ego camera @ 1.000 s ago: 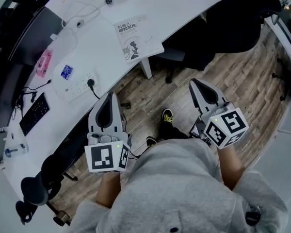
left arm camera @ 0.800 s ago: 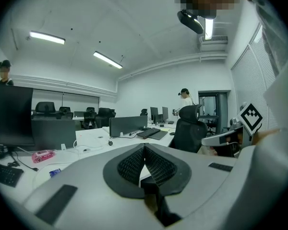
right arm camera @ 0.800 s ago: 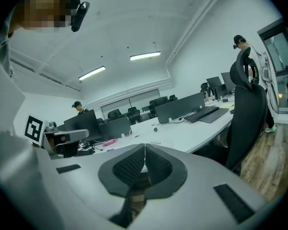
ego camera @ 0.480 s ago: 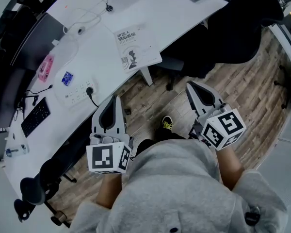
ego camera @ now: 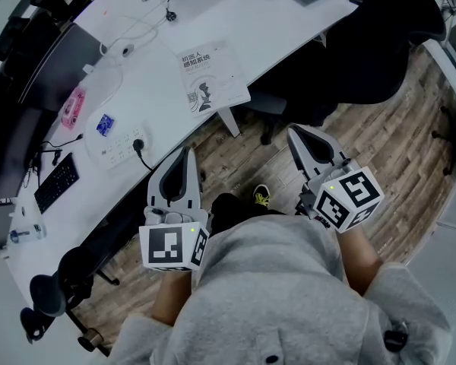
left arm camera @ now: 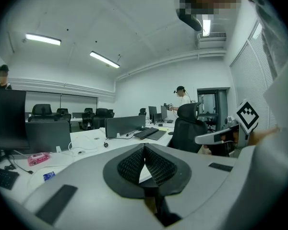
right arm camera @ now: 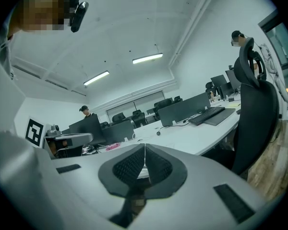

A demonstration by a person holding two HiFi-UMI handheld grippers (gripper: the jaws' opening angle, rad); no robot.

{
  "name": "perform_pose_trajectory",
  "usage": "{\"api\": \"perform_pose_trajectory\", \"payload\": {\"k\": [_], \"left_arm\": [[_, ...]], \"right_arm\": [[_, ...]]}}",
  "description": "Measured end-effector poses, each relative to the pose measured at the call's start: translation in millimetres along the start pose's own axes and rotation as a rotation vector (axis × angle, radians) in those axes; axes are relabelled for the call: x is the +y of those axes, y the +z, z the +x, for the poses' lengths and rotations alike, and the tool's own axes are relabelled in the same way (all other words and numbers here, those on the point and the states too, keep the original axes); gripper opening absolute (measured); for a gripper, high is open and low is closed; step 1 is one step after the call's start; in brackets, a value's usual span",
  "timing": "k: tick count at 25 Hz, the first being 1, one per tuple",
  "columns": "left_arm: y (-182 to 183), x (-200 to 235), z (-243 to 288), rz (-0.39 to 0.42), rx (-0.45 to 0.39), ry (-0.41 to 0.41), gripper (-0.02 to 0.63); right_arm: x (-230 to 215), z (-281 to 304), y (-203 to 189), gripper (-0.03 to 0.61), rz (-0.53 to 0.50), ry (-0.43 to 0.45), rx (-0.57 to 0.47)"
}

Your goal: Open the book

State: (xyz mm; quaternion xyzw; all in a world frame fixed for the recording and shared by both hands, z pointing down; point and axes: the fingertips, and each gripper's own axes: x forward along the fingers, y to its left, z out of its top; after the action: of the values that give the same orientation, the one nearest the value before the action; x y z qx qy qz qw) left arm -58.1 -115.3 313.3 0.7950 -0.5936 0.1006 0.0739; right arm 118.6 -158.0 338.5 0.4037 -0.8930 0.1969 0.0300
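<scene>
The book (ego camera: pixel 210 80) lies closed on the white desk (ego camera: pixel 289 29), near its front edge, its white cover with dark print facing up. Both grippers hover over the wooden floor on the near side of the desk, apart from the book. My left gripper (ego camera: pixel 185 157) points at the desk edge below and left of the book, jaws shut and empty (left arm camera: pixel 144 150). To the book's lower right, my right gripper (ego camera: pixel 295 134) is also shut with nothing in it (right arm camera: pixel 144 158). The right gripper's marker cube (left arm camera: pixel 248 116) shows in the left gripper view.
A power strip (ego camera: pixel 121 139), a blue card (ego camera: pixel 104 124) and a pink item (ego camera: pixel 72 106) lie left of the book. A keyboard (ego camera: pixel 55 182) sits further left. A black office chair (ego camera: pixel 380 36) stands at the right, and a desk leg (ego camera: pixel 229 122) below the book. People stand in the background.
Both grippers have moved a little forward toward the desk edge, still shut. The book sits slightly lower in the head view.
</scene>
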Motion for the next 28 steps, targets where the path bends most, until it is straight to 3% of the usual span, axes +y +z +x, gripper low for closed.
{"api": "perform_pose_trajectory", "payload": {"k": [16,23,28], "left_arm": [[0.0,-9.5,2.2,0.015,0.015,0.007,0.011],[4.5,4.4,3.9,-0.073,-0.012,0.031,0.011],[5.0,9.4,10.3,-0.07,-0.008,0.04,0.011]], "right_arm": [[-9.4,-7.4,1.9,0.029,0.016,0.004,-0.023],[-12.4,-6.4,8.4,0.029,0.014,0.006,-0.04],[-14.1,-3.1,6.7,0.029,0.024,0.002,-0.035]]}}
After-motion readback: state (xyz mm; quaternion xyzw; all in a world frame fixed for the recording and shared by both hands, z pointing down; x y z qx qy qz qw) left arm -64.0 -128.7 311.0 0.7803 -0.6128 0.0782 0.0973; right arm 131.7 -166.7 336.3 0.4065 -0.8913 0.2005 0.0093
